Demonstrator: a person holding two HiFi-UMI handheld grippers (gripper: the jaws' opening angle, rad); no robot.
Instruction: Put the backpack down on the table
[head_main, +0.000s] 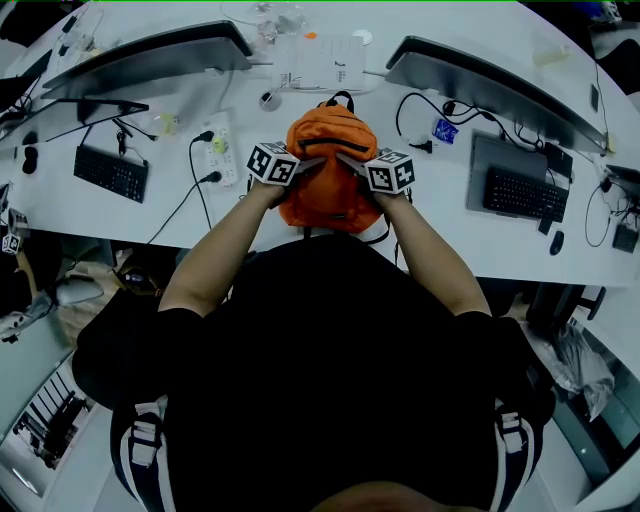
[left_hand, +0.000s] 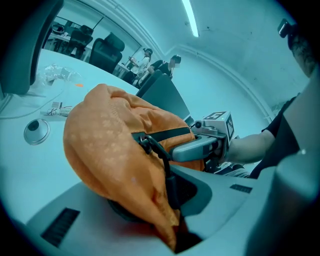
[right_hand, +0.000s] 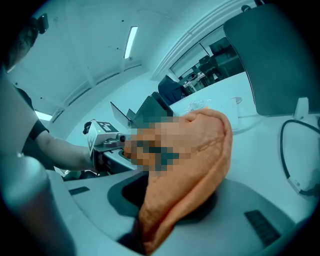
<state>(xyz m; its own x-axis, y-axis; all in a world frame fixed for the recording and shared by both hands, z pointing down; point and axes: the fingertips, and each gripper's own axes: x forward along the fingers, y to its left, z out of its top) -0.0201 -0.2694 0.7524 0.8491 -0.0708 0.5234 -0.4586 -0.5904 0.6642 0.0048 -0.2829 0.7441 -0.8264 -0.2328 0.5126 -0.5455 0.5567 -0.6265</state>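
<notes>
An orange backpack with black straps rests on the white table, right in front of the person. My left gripper holds its upper left side and my right gripper its upper right side, tips nearly meeting. In the left gripper view a fold of the backpack runs down between my own jaws, pinched there. The right gripper view shows the same: orange backpack cloth narrows into my right jaws. The bag's underside is hidden.
Two monitors stand at the back, with keyboards on both sides. A power strip with cables lies left of the bag, papers behind it, and a mouse near the right front edge.
</notes>
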